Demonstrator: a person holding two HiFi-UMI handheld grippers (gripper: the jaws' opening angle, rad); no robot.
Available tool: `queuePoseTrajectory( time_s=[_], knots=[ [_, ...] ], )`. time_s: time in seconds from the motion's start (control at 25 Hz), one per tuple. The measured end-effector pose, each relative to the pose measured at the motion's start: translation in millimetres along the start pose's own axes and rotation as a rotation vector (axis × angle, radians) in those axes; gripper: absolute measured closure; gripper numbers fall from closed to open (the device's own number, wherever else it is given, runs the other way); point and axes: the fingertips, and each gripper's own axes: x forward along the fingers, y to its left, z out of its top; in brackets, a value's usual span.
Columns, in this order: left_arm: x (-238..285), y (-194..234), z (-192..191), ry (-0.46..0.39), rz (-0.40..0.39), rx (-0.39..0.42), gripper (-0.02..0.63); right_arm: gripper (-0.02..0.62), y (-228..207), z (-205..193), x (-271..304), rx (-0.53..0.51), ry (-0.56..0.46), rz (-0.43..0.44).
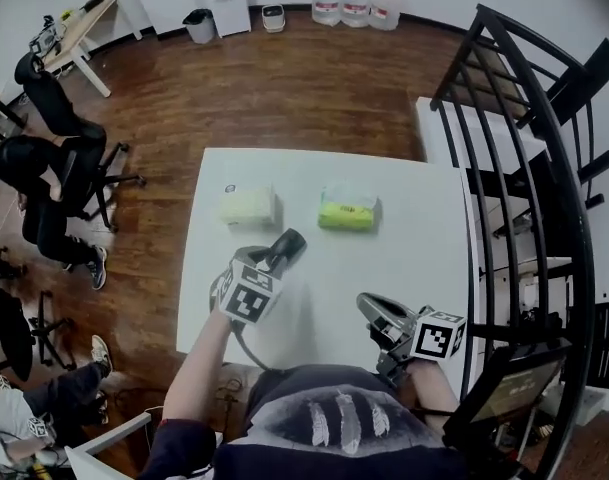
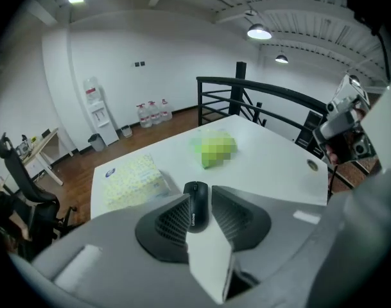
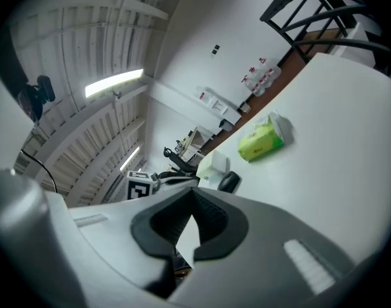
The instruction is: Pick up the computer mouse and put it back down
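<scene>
The left gripper (image 2: 196,199) had its jaws clamped on the black computer mouse (image 1: 291,243), raised over the white table (image 1: 414,258) near its left edge, short of the pale tissue pack (image 1: 249,206) and green pack (image 1: 348,209), while the right gripper (image 3: 192,194) hung by the near edge, jaws together and empty.

Right gripper (image 3: 191,191) empty, tips together.
From the tips: mouse (image 3: 228,181) at three o'clock, green pack (image 3: 261,141) at two, on the table (image 3: 336,127).

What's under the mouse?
Only white table shows below the mouse, which the left hand-held gripper pinches. The spot straight beneath is covered by the mouse itself.
</scene>
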Motion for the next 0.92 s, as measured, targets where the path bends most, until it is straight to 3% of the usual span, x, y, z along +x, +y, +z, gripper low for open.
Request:
queuePoseTrajectory(
  time_s=[0.16, 0.28, 0.44, 0.64, 0.92],
  knots=[
    [-36.7, -13.7, 1.6, -0.080, 0.030, -0.041, 0.591, 0.592, -0.6, 9.8, -7.4, 0.001, -0.017, -0.009],
    [-53.0, -20.0, -16.9, -0.103, 0.042, -0.091, 0.591, 0.592, 3.2, 10.9, 2.9, -0.004, 0.001, 0.017],
    [-79.3, -43.9, -34.1, -0.117, 0.000, -0.165, 0.591, 0.592, 11.3, 0.5, 0.9, 0.051, 0.003, 0.004],
    [-117.6, -56.3, -88.0, -0.139, -0.044, -0.257, 0.591, 0.592, 54.1, -40.2, 41.3, 0.026, 0.052, 0.105],
    [-156.3, -73.3, -106.7, -0.148, -0.004, -0.275, 0.591, 0.592, 104.1, -56.8, 51.2, -0.016, 0.122, 0.169]
  ],
)
